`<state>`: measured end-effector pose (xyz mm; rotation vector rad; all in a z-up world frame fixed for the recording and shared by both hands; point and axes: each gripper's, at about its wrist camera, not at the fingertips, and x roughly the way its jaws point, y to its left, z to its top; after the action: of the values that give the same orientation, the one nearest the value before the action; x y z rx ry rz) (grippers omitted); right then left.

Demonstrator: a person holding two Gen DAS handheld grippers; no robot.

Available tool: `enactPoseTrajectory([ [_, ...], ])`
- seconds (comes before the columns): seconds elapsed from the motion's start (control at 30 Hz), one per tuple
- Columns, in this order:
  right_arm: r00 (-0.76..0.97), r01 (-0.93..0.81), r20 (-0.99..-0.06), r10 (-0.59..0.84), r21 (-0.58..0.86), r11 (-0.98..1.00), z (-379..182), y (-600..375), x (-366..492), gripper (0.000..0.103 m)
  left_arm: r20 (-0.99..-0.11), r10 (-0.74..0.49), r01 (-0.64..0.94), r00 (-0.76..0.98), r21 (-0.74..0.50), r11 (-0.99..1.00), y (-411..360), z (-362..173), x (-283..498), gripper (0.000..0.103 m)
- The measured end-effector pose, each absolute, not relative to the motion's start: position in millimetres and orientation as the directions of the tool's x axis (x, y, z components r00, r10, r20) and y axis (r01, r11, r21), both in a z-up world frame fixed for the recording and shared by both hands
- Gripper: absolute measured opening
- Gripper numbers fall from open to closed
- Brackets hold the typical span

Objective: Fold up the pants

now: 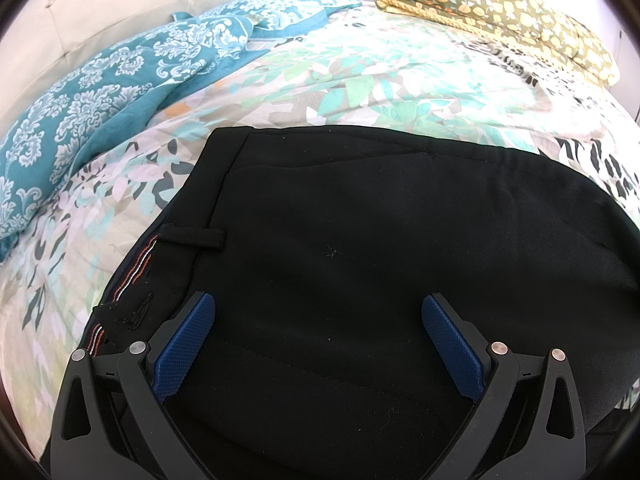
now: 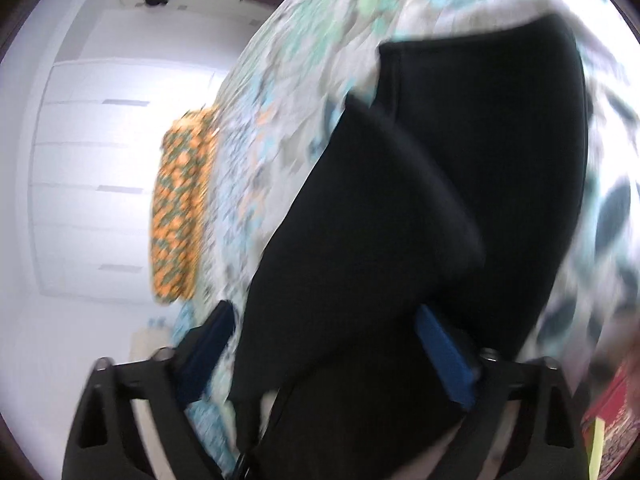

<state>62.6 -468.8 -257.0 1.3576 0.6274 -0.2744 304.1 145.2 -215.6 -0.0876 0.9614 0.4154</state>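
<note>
With both blue-padded grippers, left (image 1: 318, 316) and right (image 2: 324, 320), spread wide and holding nothing, we should pinch the folded black cloth pants (image 1: 360, 240) squarely at their edges.

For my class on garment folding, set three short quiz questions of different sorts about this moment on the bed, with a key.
1. True or false: the left claw is clamped shut on the black pants.
2. Multiple choice: what lies on the bed past the waistband end of the pants, by the cream headboard? A) a teal patterned pillow B) a laptop C) a stack of towels
3. Fill in: in the right wrist view the right claw stands ____, with pants cloth between its fingers.

Key: 1 false, its fingers are spread wide above the cloth. 2 A, the teal patterned pillow. 3 open.
</note>
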Motion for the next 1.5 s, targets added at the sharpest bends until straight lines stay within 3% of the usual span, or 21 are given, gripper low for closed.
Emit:
enactPoseTrajectory([
  [0.1, 0.759, 0.595, -0.64, 0.119, 0.756, 0.274, -253.9, -478.8, 73.1, 0.06, -0.809, 0.303, -0.38, 0.504, 0.107, 0.919, 145.5, -215.6, 303.8, 0.103],
  [0.13, 0.736, 0.617, -0.669, 0.1, 0.725, 0.308, -253.3, -479.6, 76.2, 0.035, -0.811, 0.298, -0.379, 0.504, 0.103, 0.92, 146.3, -215.9, 303.9, 0.103],
  [0.2, 0.714, 0.638, -0.695, 0.084, 0.696, 0.33, -256.0, -484.0, 76.4, 0.011, -0.811, 0.297, -0.379, 0.504, 0.101, 0.92, 146.4, -215.8, 303.6, 0.103],
  [0.33, 0.752, 0.588, -0.655, 0.078, 0.719, 0.371, -243.3, -484.8, 71.6, 0.006, -0.811, 0.3, -0.38, 0.503, 0.105, 0.919, 145.6, -216.0, 303.5, 0.103],
  [0.63, 0.863, 0.317, -0.492, 0.115, 0.705, 0.635, -127.5, -465.9, 78.7, 0.006, -0.817, 0.302, -0.383, 0.491, 0.109, 0.917, 145.1, -216.3, 306.6, 0.103],
  [0.73, 0.88, 0.263, -0.457, 0.132, 0.697, 0.667, -104.3, -457.8, 76.6, 0.006, -0.867, 0.279, -0.391, 0.413, 0.108, 0.914, 146.2, -210.0, 311.2, 0.103],
  [0.83, 0.894, 0.222, -0.423, 0.146, 0.704, 0.675, -90.9, -451.6, 67.8, 0.006, -0.917, 0.16, -0.421, 0.366, -0.009, 0.907, 145.2, -185.7, 307.5, 0.102],
  [0.9, 0.9, 0.197, -0.407, 0.158, 0.701, 0.686, -84.6, -446.6, 62.3, 0.006, -0.889, -0.014, -0.364, 0.457, -0.201, 0.91, 136.4, -163.2, 298.3, 0.102],
  [1.03, 0.908, 0.135, -0.372, 0.193, 0.695, 0.706, -74.4, -437.7, 55.9, 0.006, -0.847, -0.239, -0.224, 0.474, -0.379, 0.898, 105.1, -138.1, 325.1, 0.102],
  [1.13, 0.912, 0.104, -0.355, 0.205, 0.683, 0.723, -68.9, -435.4, 50.1, 0.006, -0.791, -0.409, -0.233, 0.455, -0.549, 0.803, 89.6, -145.5, 364.2, 0.102],
  [1.27, 0.918, 0.071, -0.328, 0.223, 0.688, 0.722, -67.0, -434.2, 37.5, 0.006, -0.808, -0.454, -0.377, 0.375, -0.58, 0.722, 78.7, -178.8, 401.3, 0.101],
  [1.33, 0.919, 0.054, -0.316, 0.235, 0.692, 0.72, -66.2, -433.4, 30.5, 0.006, -0.823, -0.43, -0.415, 0.37, -0.561, 0.716, 74.5, -186.2, 412.0, 0.094],
  [1.4, 0.919, 0.025, -0.299, 0.258, 0.696, 0.717, -64.9, -434.1, 22.8, 0.006, -0.834, -0.41, -0.435, 0.369, -0.545, 0.717, 71.9, -190.8, 414.1, 0.053],
  [1.47, 0.917, 0.004, -0.287, 0.277, 0.701, 0.713, -64.4, -437.3, 16.2, 0.006, -0.831, -0.424, -0.445, 0.36, -0.552, 0.705, 74.7, -194.5, 415.7, 0.018],
  [1.5, 0.915, 0.0, -0.287, 0.283, 0.702, 0.712, -65.2, -440.1, 13.9, 0.006, -0.834, -0.417, -0.449, 0.361, -0.547, 0.706, 77.7, -193.1, 414.0, 0.009],
])
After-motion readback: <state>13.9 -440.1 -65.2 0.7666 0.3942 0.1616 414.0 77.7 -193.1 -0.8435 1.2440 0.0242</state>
